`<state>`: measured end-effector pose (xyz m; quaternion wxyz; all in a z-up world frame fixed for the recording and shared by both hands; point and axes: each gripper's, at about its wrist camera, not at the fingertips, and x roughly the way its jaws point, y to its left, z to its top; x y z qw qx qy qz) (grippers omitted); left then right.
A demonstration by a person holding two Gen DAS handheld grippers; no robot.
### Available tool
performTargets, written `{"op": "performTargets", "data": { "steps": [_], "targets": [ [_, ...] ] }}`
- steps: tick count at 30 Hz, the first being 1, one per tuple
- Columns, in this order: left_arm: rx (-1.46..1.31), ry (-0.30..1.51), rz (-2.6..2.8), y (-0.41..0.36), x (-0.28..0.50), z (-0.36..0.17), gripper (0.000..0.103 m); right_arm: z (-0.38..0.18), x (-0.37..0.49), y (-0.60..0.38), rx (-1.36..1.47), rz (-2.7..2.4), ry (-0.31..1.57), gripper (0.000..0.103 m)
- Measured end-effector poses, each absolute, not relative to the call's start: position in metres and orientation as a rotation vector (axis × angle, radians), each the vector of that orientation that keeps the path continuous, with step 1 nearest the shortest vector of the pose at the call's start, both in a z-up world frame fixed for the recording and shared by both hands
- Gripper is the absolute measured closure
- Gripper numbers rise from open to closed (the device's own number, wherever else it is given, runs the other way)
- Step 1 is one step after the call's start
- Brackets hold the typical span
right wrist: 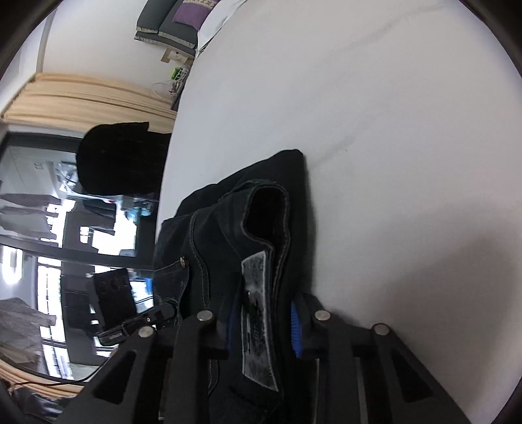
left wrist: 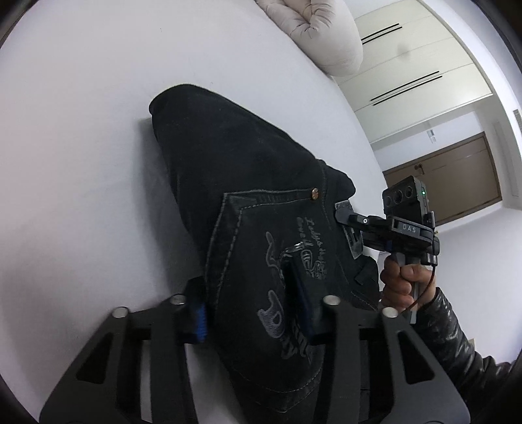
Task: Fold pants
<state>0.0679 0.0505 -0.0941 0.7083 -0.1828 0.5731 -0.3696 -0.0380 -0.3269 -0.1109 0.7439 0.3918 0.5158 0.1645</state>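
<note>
Both claws clamped on the pants (left wrist: 248, 202). Left claw (left wrist: 253, 306): blue pads either side of the denim at the embroidered back pocket (left wrist: 293, 261). Right claw (right wrist: 264, 321): pads pinching the waistband at the grey label (right wrist: 259, 323). Pants are black jeans, bunched and folded, lying on the white surface (left wrist: 81, 146) near its right edge; far end rests flat on it. In the left view the right hand (left wrist: 401, 280) grips its handle just right of the pants. Beige cushion (left wrist: 319, 29) on the far part of the surface.
</note>
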Motion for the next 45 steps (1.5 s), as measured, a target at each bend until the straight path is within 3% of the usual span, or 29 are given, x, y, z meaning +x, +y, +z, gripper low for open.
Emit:
{"op": "performTargets", "data": {
  "steps": [4, 10, 17, 26, 32, 35, 39, 41, 45],
  "targets": [
    [-0.424, 1.239, -0.823, 0.051, 0.071, -0.078, 0.080, -0.088, -0.042, -0.320, 0.815, 0.343, 1.083, 0.082],
    [-0.391, 1.123, -0.807, 0.071, 0.095, -0.029, 0.080, -0.035, -0.012, -0.294, 0.760, 0.405, 0.980, 0.083],
    [-0.323, 1.040, -0.726, 0.115, 0.162, 0.011, 0.080, -0.009, 0.075, -0.261, 0.732, 0.459, 0.953, 0.083],
    [-0.355, 1.047, -0.657, 0.161, 0.274, -0.008, 0.080, -0.017, 0.177, -0.237, 0.752, 0.459, 0.965, 0.083],
    [-0.412, 1.139, -0.616, 0.202, 0.327, -0.077, 0.080, -0.096, 0.194, -0.249, 0.855, 0.404, 1.067, 0.082],
    [-0.511, 1.154, -0.614, 0.220, 0.333, -0.111, 0.070, -0.132, 0.188, -0.264, 0.985, 0.387, 1.059, 0.071],
    [-0.553, 1.123, -0.639, 0.227, 0.331, -0.122, 0.069, -0.142, 0.180, -0.275, 1.070, 0.433, 0.997, 0.071],
    [-0.560, 1.109, -0.636, 0.232, 0.321, -0.121, 0.068, -0.139, 0.174, -0.280, 1.076, 0.421, 0.991, 0.067],
    [-0.498, 1.037, -0.573, 0.237, 0.303, -0.104, 0.062, -0.118, 0.149, -0.288, 1.024, 0.348, 0.963, 0.043]
  ]
}}
